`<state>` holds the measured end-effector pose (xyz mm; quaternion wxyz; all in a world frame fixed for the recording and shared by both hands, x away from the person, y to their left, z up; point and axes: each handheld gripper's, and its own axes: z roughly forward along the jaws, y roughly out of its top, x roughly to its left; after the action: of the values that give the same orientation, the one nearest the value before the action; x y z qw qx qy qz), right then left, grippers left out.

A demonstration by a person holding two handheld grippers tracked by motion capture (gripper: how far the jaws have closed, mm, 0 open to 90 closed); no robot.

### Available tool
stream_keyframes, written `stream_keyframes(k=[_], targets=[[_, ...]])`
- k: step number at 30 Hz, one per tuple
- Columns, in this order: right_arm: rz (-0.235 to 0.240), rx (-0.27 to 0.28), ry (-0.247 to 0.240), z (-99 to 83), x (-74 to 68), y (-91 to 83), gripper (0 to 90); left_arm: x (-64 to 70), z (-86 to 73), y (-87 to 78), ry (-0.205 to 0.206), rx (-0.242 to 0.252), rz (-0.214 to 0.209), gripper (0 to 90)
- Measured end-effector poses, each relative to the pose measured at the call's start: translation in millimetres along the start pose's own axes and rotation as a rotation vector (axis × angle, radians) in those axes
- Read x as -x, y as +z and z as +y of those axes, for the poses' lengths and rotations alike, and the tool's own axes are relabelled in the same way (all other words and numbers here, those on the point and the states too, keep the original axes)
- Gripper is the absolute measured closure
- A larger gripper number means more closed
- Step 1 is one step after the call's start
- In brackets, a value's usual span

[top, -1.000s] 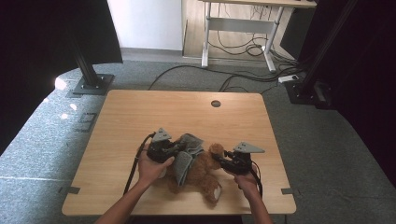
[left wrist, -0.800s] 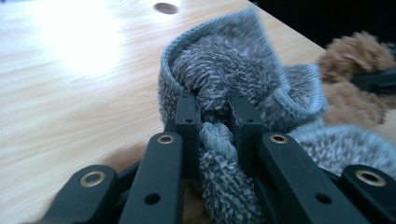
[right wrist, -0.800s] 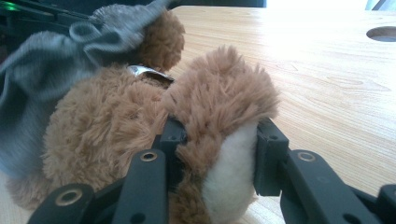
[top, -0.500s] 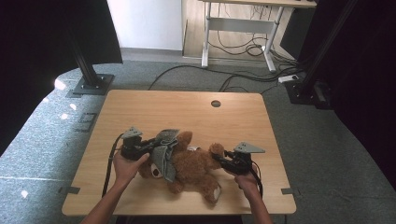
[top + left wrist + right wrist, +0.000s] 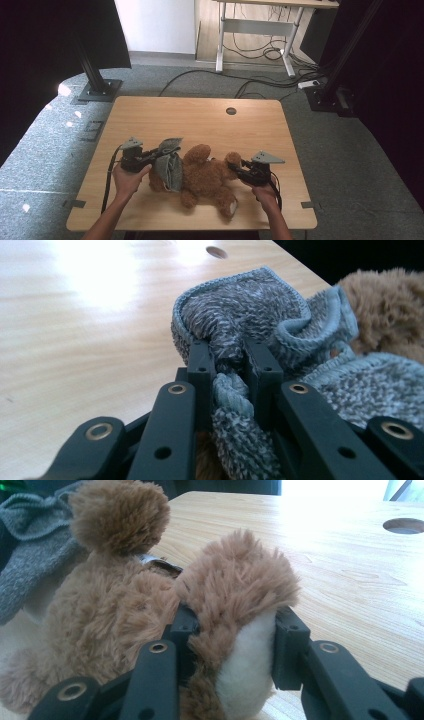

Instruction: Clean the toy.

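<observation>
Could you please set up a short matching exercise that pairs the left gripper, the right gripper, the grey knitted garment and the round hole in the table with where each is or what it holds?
Things:
1. left gripper
2. right gripper
3. grey knitted garment
4. round hole

Places or states:
A. at the far edge of the table, away from the toy
B. jaws shut on a foot of the brown teddy bear
C. jaws shut on a fold of grey knit
D. bunched at the bear's left end in the high view

Pairs: 1-C, 2-B, 3-D, 4-A
</observation>
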<state>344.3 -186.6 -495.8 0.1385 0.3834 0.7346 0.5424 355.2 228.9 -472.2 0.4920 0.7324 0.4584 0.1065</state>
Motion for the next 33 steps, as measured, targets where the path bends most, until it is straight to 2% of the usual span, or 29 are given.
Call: stream_keyframes(k=[1, 3, 8, 10, 11, 12, 15, 16, 17, 19, 21, 23, 28, 33], targets=[[0.002, 0.009, 0.002, 1.0, 0.1, -1.1, 57.2, -0.6, -2.7, -0.9, -0.009, 0.011, -0.006, 76.2], [0.002, 0.022, 0.010, 4.3, -0.8, -4.2, 53.7, 1.2, -7.1, -1.6, 0.001, 0.020, -0.002, 76.4], [-0.058, 0.061, -0.018, 22.3, -11.6, -12.8, 39.9, 7.3, -13.6, -1.4, 0.035, 0.030, 0.011, 76.7], [-0.060, 0.076, -0.018, 26.9, -14.4, -14.7, 38.5, 8.4, -16.7, -1.1, 0.044, 0.034, 0.018, 76.7], [-0.060, 0.097, -0.019, 34.7, -18.1, -17.7, 35.5, 8.2, -17.8, -1.1, 0.039, 0.039, 0.017, 76.7], [-0.060, 0.097, -0.019, 34.7, -18.1, -17.7, 35.5, 7.9, -18.7, -1.0, 0.035, 0.042, 0.014, 76.7], [-0.022, 0.103, -0.021, 45.4, -24.9, -17.6, 33.1, 7.6, -20.0, -0.8, 0.036, 0.046, 0.017, 76.8], [0.010, 0.096, -0.020, 50.0, -31.1, -11.9, 31.2, 7.8, -20.4, -0.7, 0.036, 0.048, 0.018, 76.8], [0.010, 0.096, -0.020, 50.0, -31.1, -11.9, 31.2, 8.3, -20.7, -0.6, 0.039, 0.050, 0.020, 76.8], [0.043, 0.076, -0.015, 52.7, -36.0, -1.8, 30.4, 8.5, -20.8, -1.1, 0.040, 0.048, 0.019, 76.8], [0.041, 0.063, -0.032, 57.5, -44.5, 11.1, 29.7, 9.1, -21.2, -1.8, 0.041, 0.048, 0.020, 76.8], [0.044, 0.079, -0.036, 62.3, -49.7, 12.5, 29.4, 8.9, -21.4, -1.9, 0.042, 0.048, 0.020, 76.8], [0.043, 0.109, -0.040, 69.2, -53.5, 4.3, 29.6, 8.1, -21.4, -1.8, 0.041, 0.047, 0.019, 76.8], [0.059, 0.095, -0.048, 67.5, -55.4, -2.8, 29.6, 8.5, -21.6, -1.7, 0.042, 0.049, 0.021, 76.7]])
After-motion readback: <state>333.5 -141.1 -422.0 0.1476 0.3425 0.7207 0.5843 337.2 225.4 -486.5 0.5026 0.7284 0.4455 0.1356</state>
